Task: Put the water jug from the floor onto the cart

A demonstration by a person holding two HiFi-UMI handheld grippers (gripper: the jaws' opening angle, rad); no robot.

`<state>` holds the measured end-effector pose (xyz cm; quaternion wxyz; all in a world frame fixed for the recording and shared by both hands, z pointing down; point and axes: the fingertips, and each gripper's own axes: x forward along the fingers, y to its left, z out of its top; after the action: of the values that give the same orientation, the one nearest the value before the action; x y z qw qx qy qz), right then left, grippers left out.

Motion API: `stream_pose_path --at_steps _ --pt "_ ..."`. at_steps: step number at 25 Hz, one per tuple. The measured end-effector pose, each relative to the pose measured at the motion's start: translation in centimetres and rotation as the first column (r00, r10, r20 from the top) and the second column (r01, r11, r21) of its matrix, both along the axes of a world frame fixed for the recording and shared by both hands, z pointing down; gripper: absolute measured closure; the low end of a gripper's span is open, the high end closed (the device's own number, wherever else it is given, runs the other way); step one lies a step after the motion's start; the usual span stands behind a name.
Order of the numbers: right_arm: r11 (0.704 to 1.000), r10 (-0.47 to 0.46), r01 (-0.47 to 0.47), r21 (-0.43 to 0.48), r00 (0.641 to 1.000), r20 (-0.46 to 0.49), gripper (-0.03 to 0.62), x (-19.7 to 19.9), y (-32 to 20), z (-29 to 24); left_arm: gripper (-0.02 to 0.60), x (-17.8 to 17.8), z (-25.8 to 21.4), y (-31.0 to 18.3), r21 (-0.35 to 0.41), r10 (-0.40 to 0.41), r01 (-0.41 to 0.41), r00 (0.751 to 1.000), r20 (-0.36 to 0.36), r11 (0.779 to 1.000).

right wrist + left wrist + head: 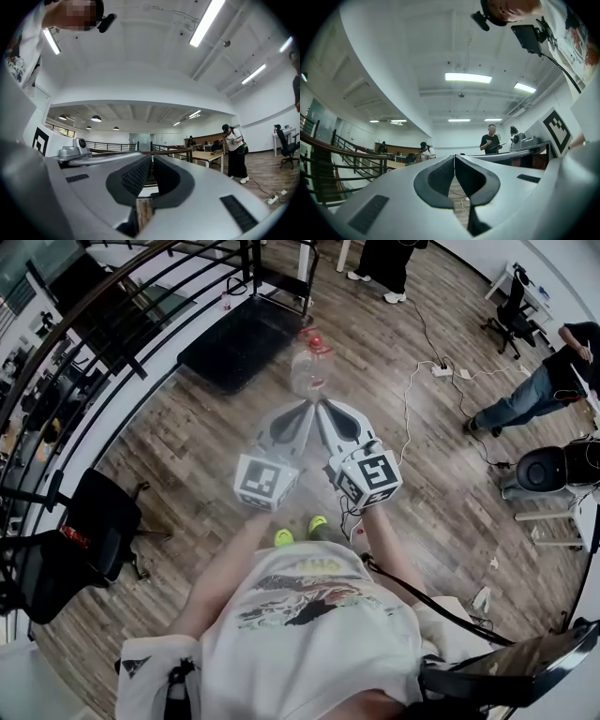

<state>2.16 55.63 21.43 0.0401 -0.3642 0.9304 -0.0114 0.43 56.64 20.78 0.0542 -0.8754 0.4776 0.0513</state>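
On floor (187,456) at 12 o'clock: water jug (311,367); cart (239,343) at 11. Left tool (307,407), right tool (323,409) closed, empty. Approach step; next: open, grip jug.

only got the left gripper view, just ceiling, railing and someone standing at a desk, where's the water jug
Observer: In the head view the water jug stands on the wood floor, just past the tips of the left gripper and the right gripper.
Operator: so not on the cart
Observer: Not yet. The cart, a flat black platform, lies beyond the jug, toward the upper left of the head view.
Operator: right gripper got anything
Observer: No. In the right gripper view its jaws are together with nothing between them.
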Motion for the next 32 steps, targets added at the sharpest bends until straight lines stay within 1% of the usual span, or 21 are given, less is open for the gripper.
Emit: stream_pose_path --at_steps 4,8,10,12,14,18,20,23,27,30,32 --pt "1.000 -0.008 0.008 0.007 1.000 -0.008 0.572 -0.1 -1.5 -0.3 0.569 -0.1 -0.1 -1.5 0.011 -0.006 0.006 1.000 -0.006 1.000" --pt "1.000 -0.010 0.011 0.019 1.000 -0.022 0.572 0.8 -4.1 0.3 0.569 0.9 0.3 -4.2 0.021 -0.008 0.008 1.000 0.002 1.000" --pt "1.000 -0.014 0.015 0.010 1.000 -0.019 0.572 1.3 -5.9 0.8 0.569 1.4 0.7 -6.0 0.020 -0.007 0.007 1.000 0.008 1.000" --pt "1.000 -0.025 0.025 -0.002 1.000 -0.014 0.572 1.6 -7.7 1.3 0.569 1.7 1.7 -8.0 -0.005 -0.010 0.010 1.000 0.025 1.000" --pt "0.999 -0.036 0.036 -0.008 0.999 -0.016 0.572 2.1 -9.8 1.7 0.569 2.2 1.9 -10.0 -0.014 -0.015 0.015 0.999 0.030 1.000" --pt "0.998 -0.054 0.054 -0.014 0.998 -0.019 0.572 3.3 -14.0 2.0 0.569 3.7 1.3 -14.2 0.003 -0.030 0.030 1.000 0.010 1.000" --pt "0.998 -0.062 0.062 -0.014 0.998 -0.015 0.572 4.0 -16.1 2.0 0.569 4.3 1.5 -16.3 0.006 -0.040 0.040 0.999 0.017 0.999" --pt "0.997 -0.070 0.070 -0.012 0.997 -0.011 0.572 5.2 -19.0 2.1 0.569 5.5 2.3 -19.0 -0.013 -0.052 0.053 0.998 0.042 0.999" --pt "0.997 -0.077 0.077 -0.022 0.997 -0.020 0.572 6.3 -22.4 2.4 0.569 6.8 1.9 -22.2 0.009 -0.076 0.076 0.997 0.017 0.997" --pt "0.995 -0.091 0.091 -0.029 0.995 -0.026 0.572 6.6 -24.1 3.1 0.569 7.0 3.4 -23.9 -0.029 -0.097 0.099 0.994 0.057 0.995" --pt "0.995 -0.093 0.093 -0.038 0.995 -0.018 0.572 6.9 -25.3 3.6 0.569 7.2 3.9 -25.0 -0.038 -0.103 0.106 0.992 0.066 0.994"
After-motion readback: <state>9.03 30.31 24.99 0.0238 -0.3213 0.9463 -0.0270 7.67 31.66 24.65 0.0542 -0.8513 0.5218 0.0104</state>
